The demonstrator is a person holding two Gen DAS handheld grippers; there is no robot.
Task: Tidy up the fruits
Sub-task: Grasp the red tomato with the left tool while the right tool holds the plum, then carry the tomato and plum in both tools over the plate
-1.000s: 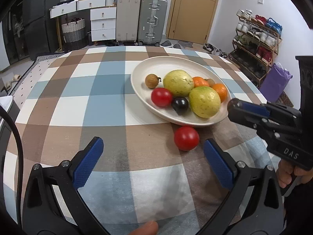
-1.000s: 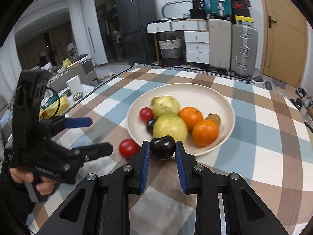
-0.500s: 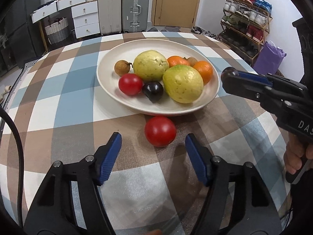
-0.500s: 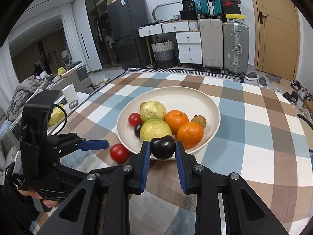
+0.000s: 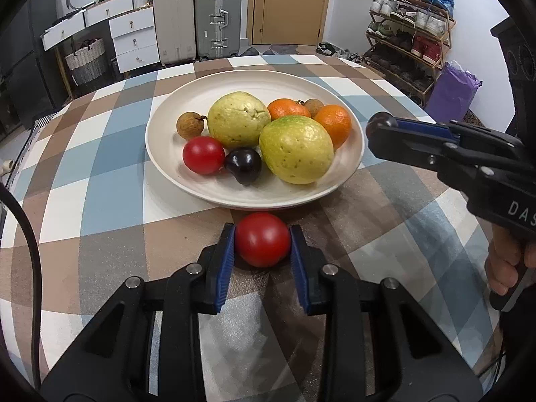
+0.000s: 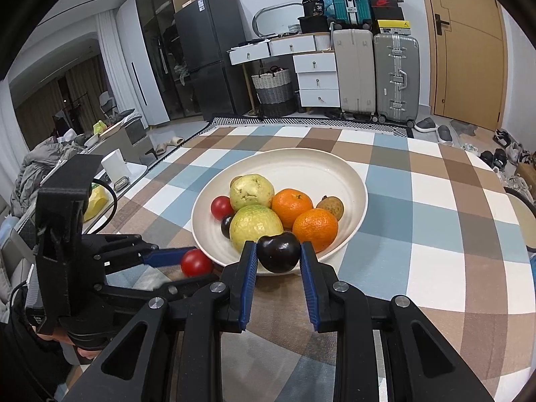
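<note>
A cream plate (image 5: 187,181) on the checked tablecloth holds two green guavas (image 5: 296,149), two oranges (image 5: 333,124), a red tomato (image 5: 203,154), a dark plum (image 5: 243,164) and brown longans (image 5: 190,124). My left gripper (image 5: 262,243) is shut on a red tomato (image 5: 262,244) on the cloth just in front of the plate; the tomato also shows in the right wrist view (image 6: 195,263). My right gripper (image 6: 278,254) is shut on a dark plum (image 6: 278,251), held over the plate's (image 6: 348,181) near rim.
The round table's edge curves close on the right (image 5: 432,120). Beyond it stand suitcases (image 5: 217,16), white drawers (image 5: 134,38), a shoe rack (image 5: 412,37) and a purple bag (image 5: 452,90). My right gripper's body (image 5: 469,167) hangs at the plate's right.
My left gripper moved forward and closed on the loose red tomato. My right gripper kept its hold on the plum and drew back slightly from the plate.
</note>
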